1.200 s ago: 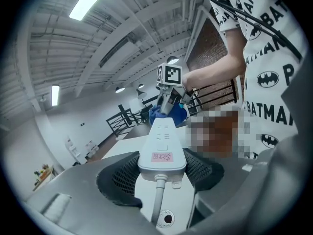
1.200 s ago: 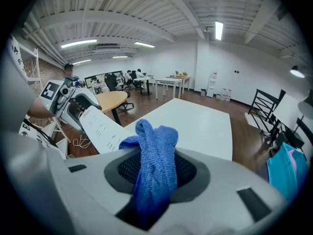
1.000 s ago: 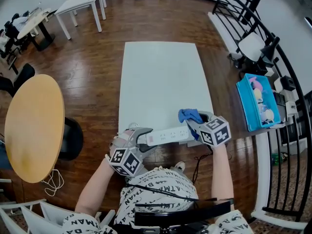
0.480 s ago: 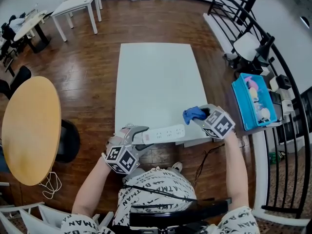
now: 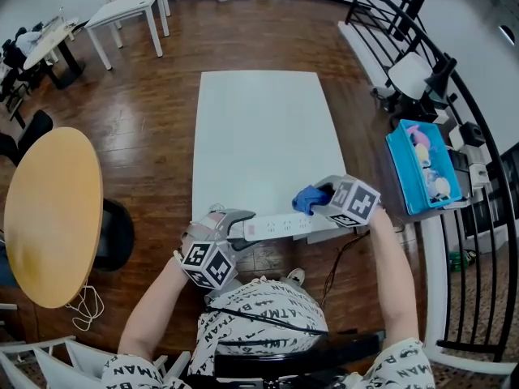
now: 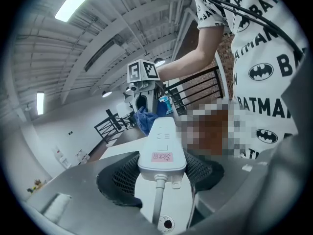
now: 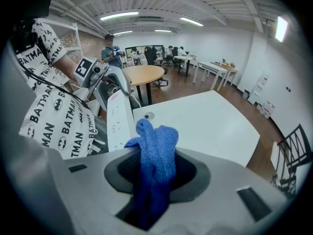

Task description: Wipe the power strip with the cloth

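A long white power strip (image 5: 278,226) is held level above the near edge of the white table (image 5: 268,128). My left gripper (image 5: 237,227) is shut on its left, cord end (image 6: 161,156). My right gripper (image 5: 318,202) is shut on a bunched blue cloth (image 5: 308,198), which sits at the strip's right end. In the right gripper view the cloth (image 7: 154,165) hangs between the jaws beside the strip (image 7: 117,121). From the left gripper view the cloth (image 6: 145,120) shows just past the strip's far end.
A round wooden table (image 5: 53,213) stands to the left with a black chair (image 5: 117,233) beside it. A blue bin (image 5: 423,168) of small items sits on a rack at the right. A dark cable (image 5: 336,266) hangs below the table edge.
My right gripper swung out to the right with the cloth, then came back left and rolled, bringing the cloth to the strip's right end. The left gripper and strip barely moved.
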The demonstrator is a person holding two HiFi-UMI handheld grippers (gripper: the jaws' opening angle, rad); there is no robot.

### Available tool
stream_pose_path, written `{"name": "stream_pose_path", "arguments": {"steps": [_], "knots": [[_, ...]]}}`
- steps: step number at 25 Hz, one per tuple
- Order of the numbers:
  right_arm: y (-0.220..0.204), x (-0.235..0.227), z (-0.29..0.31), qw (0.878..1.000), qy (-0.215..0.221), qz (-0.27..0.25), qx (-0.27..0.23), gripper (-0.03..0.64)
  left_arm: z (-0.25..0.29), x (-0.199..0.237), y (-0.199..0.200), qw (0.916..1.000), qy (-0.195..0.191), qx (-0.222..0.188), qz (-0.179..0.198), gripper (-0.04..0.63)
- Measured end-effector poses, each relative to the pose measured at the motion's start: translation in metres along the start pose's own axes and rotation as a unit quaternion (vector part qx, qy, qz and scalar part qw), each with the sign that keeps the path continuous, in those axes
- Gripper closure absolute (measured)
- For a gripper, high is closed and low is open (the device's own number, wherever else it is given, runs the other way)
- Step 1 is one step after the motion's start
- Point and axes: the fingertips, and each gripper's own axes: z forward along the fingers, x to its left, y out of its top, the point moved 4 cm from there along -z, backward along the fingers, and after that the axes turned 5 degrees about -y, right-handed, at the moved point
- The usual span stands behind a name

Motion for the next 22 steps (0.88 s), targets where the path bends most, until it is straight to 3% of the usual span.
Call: {"name": "stream_pose_path", "arguments": {"steps": [6, 11, 22], "knots": [[0.019, 0.017, 0.001, 0.998, 0.044, -0.048, 0.013, 0.480, 0.008, -0.004, 0.007, 0.9998, -0.014, 0.000, 0.011, 0.313], [0.041, 0.026, 0.008, 0.996, 0.054, -0.077, 0.007, 0.480, 0.016, -0.004, 0.011, 0.9997, -0.020, -0.003, 0.016, 0.313], [0.092, 0.042, 0.021, 0.991, 0.094, -0.086, -0.044, 0.480, 0.021, -0.004, 0.013, 0.9996, -0.020, 0.001, 0.022, 0.313]]}}
